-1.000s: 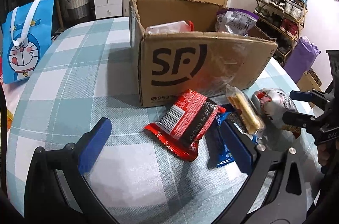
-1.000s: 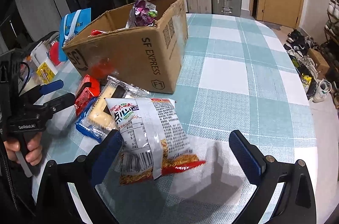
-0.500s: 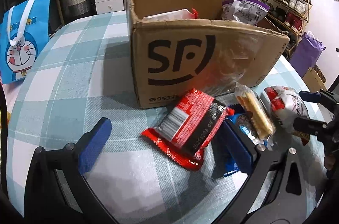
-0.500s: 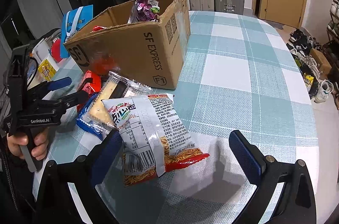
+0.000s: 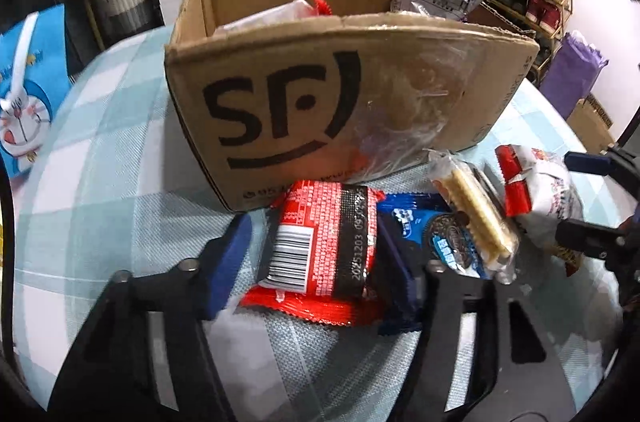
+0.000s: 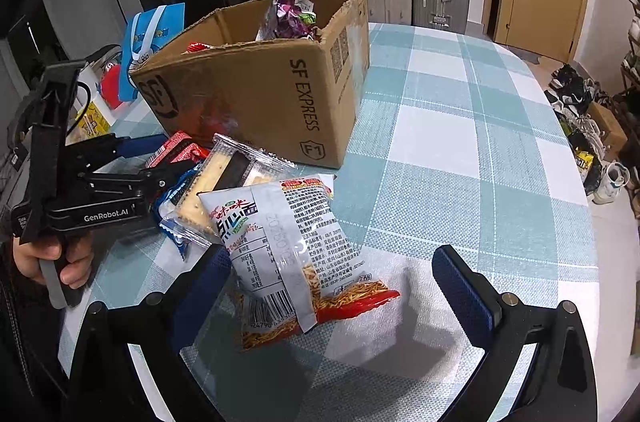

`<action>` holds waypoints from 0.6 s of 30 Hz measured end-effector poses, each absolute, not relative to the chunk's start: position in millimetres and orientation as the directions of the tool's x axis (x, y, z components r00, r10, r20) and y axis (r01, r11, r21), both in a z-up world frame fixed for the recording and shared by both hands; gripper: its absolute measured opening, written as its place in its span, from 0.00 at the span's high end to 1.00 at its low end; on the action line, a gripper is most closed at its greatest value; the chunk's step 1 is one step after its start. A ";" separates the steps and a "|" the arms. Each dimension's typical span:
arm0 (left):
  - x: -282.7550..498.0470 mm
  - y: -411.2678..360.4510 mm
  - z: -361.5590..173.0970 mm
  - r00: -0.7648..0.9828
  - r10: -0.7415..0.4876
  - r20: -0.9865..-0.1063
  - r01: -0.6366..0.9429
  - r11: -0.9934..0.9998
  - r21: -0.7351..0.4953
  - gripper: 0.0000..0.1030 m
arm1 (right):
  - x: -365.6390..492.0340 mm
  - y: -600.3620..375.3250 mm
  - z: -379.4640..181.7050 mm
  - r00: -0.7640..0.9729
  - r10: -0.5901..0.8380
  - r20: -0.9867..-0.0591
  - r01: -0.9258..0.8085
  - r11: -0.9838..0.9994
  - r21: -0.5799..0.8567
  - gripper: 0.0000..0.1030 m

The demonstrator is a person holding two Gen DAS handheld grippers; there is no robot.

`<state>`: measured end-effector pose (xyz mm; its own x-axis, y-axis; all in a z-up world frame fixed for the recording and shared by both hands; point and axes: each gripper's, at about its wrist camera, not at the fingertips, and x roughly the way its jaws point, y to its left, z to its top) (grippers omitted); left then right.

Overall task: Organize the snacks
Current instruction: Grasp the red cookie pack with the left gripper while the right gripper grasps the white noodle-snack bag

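A checked tablecloth (image 6: 460, 150) covers the table, which carries an open cardboard box (image 5: 340, 94) already holding several snacks. Four packets remain outside, against its front wall. Compared with one second earlier, the left gripper (image 5: 312, 246) has advanced and narrowed; its jaws are closing around the red packet (image 5: 320, 242). The right gripper (image 6: 332, 282) stands released, straddling the noodle packet (image 6: 296, 254).

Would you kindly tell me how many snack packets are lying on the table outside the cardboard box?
4: a red wrapper between the closing left gripper jaws, a blue cookie pack beside it, a clear cracker sleeve on top, and a white noodle bag. Others may hide underneath.
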<state>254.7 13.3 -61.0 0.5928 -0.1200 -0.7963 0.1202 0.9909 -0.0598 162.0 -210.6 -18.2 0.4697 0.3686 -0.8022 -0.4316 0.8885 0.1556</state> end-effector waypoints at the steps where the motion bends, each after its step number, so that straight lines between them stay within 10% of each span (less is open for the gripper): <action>1: 256.4 14.3 -61.8 0.587 -0.132 -0.799 0.126 0.989 -0.071 0.54 | 162.2 -210.9 -18.9 0.466 0.373 -0.802 -0.435 0.886 0.160 0.01; 18: 222.0 24.8 -45.0 0.642 -0.114 -0.758 0.070 0.994 -0.090 0.59 | 158.0 -212.0 -16.0 0.436 0.428 -0.792 -0.483 0.854 0.196 0.14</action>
